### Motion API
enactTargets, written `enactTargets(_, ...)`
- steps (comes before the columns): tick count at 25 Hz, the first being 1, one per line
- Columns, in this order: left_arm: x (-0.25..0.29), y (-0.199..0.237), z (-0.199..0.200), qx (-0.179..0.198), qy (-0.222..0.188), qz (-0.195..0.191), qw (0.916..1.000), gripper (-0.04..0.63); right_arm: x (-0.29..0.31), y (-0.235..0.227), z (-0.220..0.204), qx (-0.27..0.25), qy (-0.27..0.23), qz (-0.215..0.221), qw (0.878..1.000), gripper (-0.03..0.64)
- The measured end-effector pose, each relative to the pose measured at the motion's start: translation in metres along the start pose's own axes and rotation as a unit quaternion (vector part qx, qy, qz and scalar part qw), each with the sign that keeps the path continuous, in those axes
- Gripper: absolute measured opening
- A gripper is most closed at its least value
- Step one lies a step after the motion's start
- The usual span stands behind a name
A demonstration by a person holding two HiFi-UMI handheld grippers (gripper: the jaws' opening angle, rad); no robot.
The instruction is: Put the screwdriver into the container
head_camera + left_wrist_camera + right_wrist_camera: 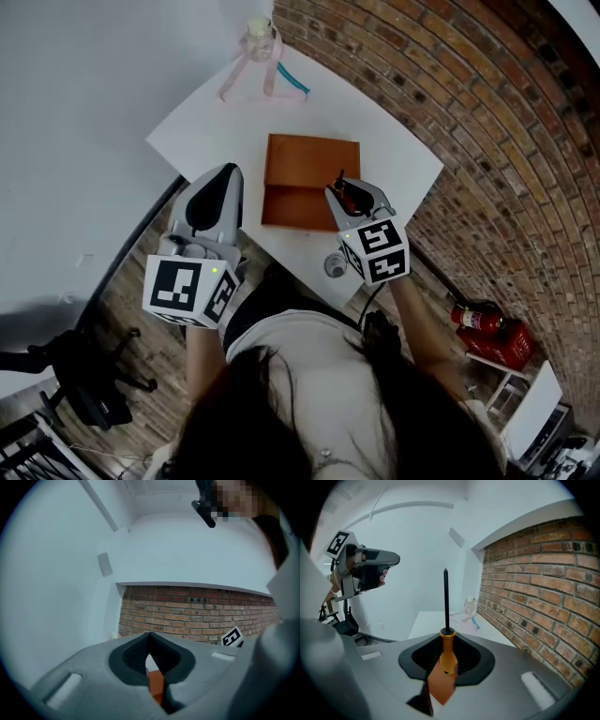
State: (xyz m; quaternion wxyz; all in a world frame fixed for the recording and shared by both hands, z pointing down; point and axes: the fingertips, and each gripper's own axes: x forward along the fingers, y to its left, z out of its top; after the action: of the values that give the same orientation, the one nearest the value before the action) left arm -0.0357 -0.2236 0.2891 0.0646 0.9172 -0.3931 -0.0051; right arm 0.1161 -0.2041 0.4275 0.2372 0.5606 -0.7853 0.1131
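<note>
An open orange-brown box, the container, sits in the middle of a white table. My right gripper hovers over the box's near right corner, shut on the screwdriver. In the right gripper view the orange handle is pinched between the jaws of the right gripper and the black shaft points straight up. My left gripper hangs just left of the box, jaws together and holding nothing. In the left gripper view, a strip of the container shows through the slit of the left gripper.
A clear bottle with pink straps and a teal strip lies at the table's far end. A small round glass stands at the near edge. A brick wall runs along the right, with a red fire extinguisher on the floor.
</note>
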Motion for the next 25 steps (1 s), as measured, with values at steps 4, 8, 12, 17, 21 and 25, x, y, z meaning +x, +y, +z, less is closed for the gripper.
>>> enactTargets(4,0.003,0.010,-0.002,-0.004,0.001,0.009,0.9999,0.000,0.012,0.000,-0.010,-0.014,0.020,0.009,1.000,0.087)
enactTargets(8,0.004,0.018,-0.002,-0.009,-0.001,0.015,0.9999,0.000,0.023,0.001,-0.024,-0.033,0.045,0.020,0.998,0.087)
enactTargets(12,0.005,0.027,-0.004,-0.014,-0.001,0.023,0.9996,0.000,0.033,0.002,-0.040,-0.051,0.071,0.031,0.996,0.087)
enactTargets(17,0.008,0.032,-0.009,-0.019,0.002,0.028,0.9994,0.000,0.045,0.002,-0.059,-0.058,0.099,0.043,0.992,0.087)
enactTargets(21,0.010,0.037,-0.012,-0.026,0.005,0.033,0.9991,0.000,0.052,0.002,-0.072,-0.067,0.120,0.054,0.989,0.087)
enactTargets(25,0.012,0.041,-0.016,-0.030,0.010,0.039,0.9987,0.000,0.060,0.003,-0.082,-0.074,0.137,0.065,0.986,0.087)
